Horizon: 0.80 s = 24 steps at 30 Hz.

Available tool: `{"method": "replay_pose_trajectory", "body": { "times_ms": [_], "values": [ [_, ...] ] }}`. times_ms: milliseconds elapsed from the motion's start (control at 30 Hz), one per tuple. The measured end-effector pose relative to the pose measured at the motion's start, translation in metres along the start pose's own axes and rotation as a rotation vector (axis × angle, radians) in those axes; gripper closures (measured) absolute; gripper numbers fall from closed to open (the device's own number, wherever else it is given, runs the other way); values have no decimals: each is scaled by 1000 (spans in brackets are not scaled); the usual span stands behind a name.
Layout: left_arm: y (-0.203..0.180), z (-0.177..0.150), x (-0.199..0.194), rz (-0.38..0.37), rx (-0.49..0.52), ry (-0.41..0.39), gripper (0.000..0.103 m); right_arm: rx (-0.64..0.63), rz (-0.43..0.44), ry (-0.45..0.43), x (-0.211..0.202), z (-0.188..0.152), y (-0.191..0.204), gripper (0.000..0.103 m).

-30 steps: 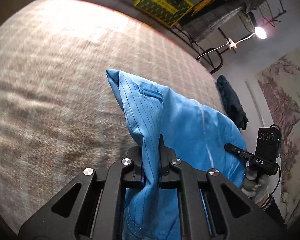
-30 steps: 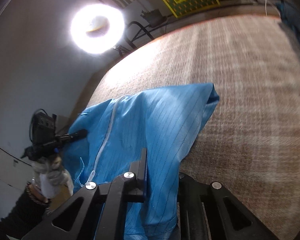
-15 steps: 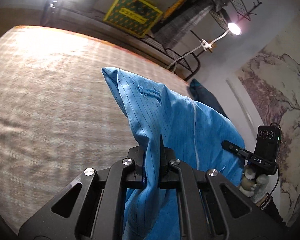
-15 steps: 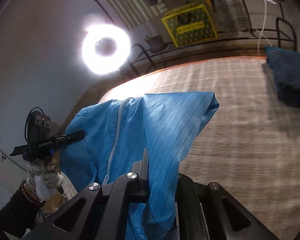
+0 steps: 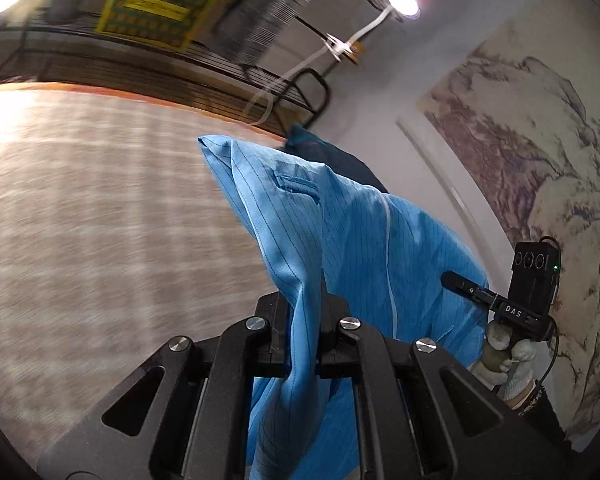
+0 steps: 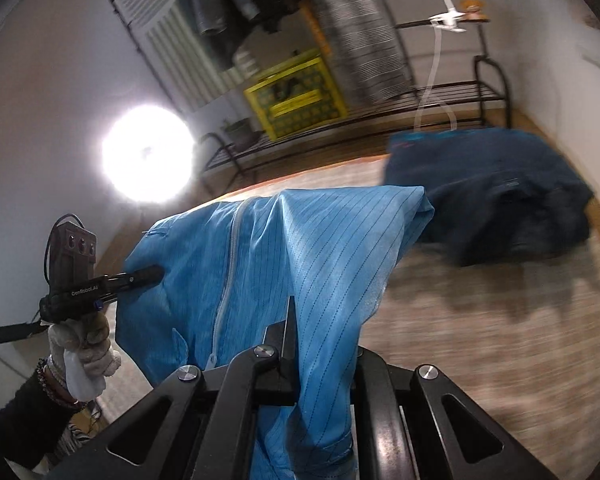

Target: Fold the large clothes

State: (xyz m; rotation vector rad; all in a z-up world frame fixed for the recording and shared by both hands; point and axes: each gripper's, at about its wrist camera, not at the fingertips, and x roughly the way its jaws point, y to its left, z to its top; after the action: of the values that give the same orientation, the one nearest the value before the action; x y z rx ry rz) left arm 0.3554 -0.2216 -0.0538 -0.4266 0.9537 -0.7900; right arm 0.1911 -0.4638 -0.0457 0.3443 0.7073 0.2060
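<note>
A large light-blue pinstriped garment (image 5: 340, 240) with a white zipper hangs in the air between both grippers, above a beige woven carpet (image 5: 80, 208). My left gripper (image 5: 304, 320) is shut on one edge of it, fabric bunched between the jaws. My right gripper (image 6: 320, 344) is shut on the opposite edge of the garment (image 6: 300, 256). The right gripper also shows in the left wrist view (image 5: 452, 280), and the left gripper in the right wrist view (image 6: 152, 274), each held in a white-gloved hand.
A dark navy garment (image 6: 496, 208) lies heaped on the carpet (image 6: 500, 340) at the far right. A black metal rack (image 6: 440, 100) with a yellow box (image 6: 296, 96) stands behind. A bright ring light (image 6: 148, 156) glares at left; a clip lamp (image 5: 400, 0) shines above.
Both grippers have tilted upward, lifting the blue garment higher off the carpet. The rack, wall and navy heap have come into view. Both grips are unchanged.
</note>
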Motion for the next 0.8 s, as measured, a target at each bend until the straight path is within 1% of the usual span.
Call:
{"method": "replay_pose_trajectory", "body": {
  "times_ms": [167,367,500,600,667,800],
  "values": [
    [-36,30,61,-37,38,22,99,15,-67,-26,-21,25,-49,100],
    [-66,65,122,-73,75,24,99,19,-138,-73,-35,66,-99,100],
    [-83,92,153,-86,104,-2,99,6,-189,-107,-43,93,-121,100],
    [-98,115,175,-84,133,-18,99,-41,-238,-130,-45,121,-134,101],
    [-106,132,190,-78,152,-35,99,-65,-260,-143,-44,137,-141,101],
    [-111,161,213,-69,164,-73,99,-86,-290,-184,-34,174,-161,101]
  ]
}}
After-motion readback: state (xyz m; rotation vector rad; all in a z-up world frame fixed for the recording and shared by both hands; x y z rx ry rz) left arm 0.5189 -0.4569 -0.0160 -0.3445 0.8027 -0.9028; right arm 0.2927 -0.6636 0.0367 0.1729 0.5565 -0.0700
